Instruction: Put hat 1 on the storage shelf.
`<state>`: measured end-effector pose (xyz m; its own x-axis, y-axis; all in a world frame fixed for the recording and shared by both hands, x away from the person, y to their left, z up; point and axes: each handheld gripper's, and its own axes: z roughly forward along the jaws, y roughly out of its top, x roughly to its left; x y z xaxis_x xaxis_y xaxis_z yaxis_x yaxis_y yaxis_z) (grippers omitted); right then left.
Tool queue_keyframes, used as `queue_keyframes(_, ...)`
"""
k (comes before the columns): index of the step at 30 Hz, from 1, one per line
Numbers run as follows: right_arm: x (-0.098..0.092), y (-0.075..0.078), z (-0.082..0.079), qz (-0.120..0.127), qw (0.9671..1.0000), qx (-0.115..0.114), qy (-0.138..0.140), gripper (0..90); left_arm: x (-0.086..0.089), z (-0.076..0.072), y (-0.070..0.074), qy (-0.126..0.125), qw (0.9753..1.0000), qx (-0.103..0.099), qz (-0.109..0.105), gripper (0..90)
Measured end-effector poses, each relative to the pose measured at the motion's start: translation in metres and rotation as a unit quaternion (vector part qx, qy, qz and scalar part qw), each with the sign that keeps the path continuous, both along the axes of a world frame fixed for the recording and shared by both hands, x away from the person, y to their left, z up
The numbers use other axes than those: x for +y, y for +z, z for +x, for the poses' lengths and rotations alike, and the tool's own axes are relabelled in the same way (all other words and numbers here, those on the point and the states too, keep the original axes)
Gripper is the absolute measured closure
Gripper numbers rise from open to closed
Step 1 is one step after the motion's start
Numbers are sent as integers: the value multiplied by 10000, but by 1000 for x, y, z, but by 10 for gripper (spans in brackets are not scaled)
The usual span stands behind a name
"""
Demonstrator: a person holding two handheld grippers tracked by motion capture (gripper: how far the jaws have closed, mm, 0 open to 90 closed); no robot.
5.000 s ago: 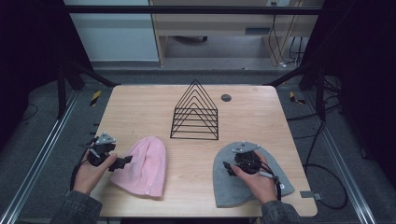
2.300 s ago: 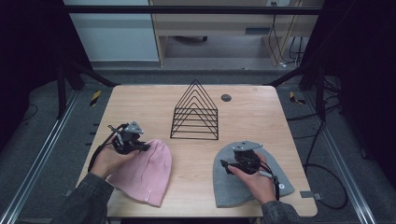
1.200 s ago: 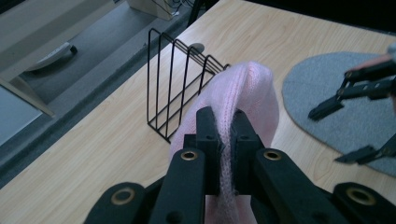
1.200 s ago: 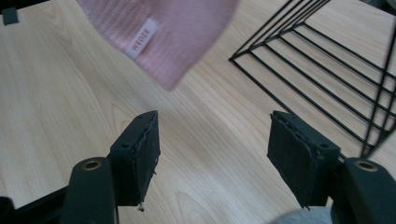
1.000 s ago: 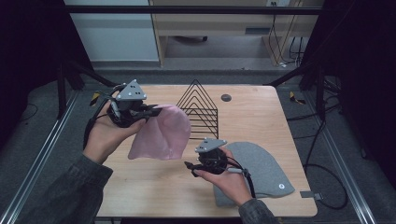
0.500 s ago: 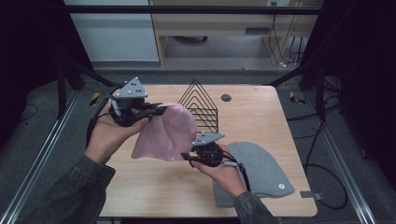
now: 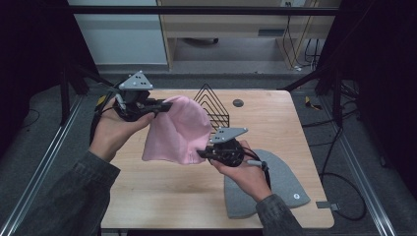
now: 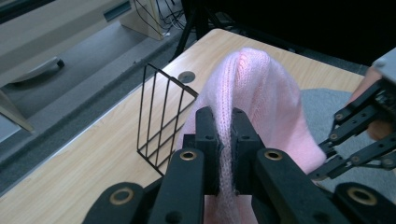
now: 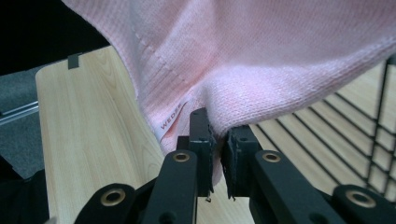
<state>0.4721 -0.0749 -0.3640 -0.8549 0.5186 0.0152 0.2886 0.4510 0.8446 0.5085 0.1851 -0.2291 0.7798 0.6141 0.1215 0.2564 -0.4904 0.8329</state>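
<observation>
right gripper view alone shows a label; both grippers pinch the pink beanie (image 7: 178,132).

Pink beanie (image 7: 178,132), grey beanie (image 7: 275,189), black wire rack (image 7: 212,104)

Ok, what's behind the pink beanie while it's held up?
The black wire rack stands behind the pink beanie, its left part covered by the knit. The left gripper and right gripper both pinch the beanie above bare wooden table.
</observation>
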Motion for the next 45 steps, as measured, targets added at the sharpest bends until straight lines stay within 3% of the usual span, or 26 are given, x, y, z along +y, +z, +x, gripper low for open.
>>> queue_keyframes(1, -3, 9, 2, -39, 10000, -44, -12, 835, 0, 1, 1, 0, 10000, -5, -15, 845)
queue_keyframes(5, -8, 19, 7, -55, 10000, -47, -42, 834, -3, 10, 8, 17, 10000, -31, -75, 844)
queue_keyframes(16, -18, 37, 24, -39, 10000, -46, -61, 836, -4, 28, 24, -31, 10000, -81, -35, 843)
queue_keyframes(21, -21, 47, 33, -35, 10000, -42, -80, 837, -5, 37, 31, 1, 9998, -147, -111, 842)
queue_keyframes(29, -33, 68, 62, 51, 9996, -126, -260, 837, -12, 59, 41, 57, 9990, -273, -359, 842)
queue_keyframes(36, -45, 78, 77, 92, 9990, -167, -392, 837, -19, 74, 46, 116, 9981, -370, -481, 841)
queue_keyframes(39, -49, 85, 86, 145, 9986, -191, -470, 837, -20, 81, 50, 158, 9970, -431, -628, 841)
queue_keyframes(45, -54, 86, 102, 135, 9979, -209, -597, 837, -20, 92, 46, 222, 9956, -450, -790, 839)
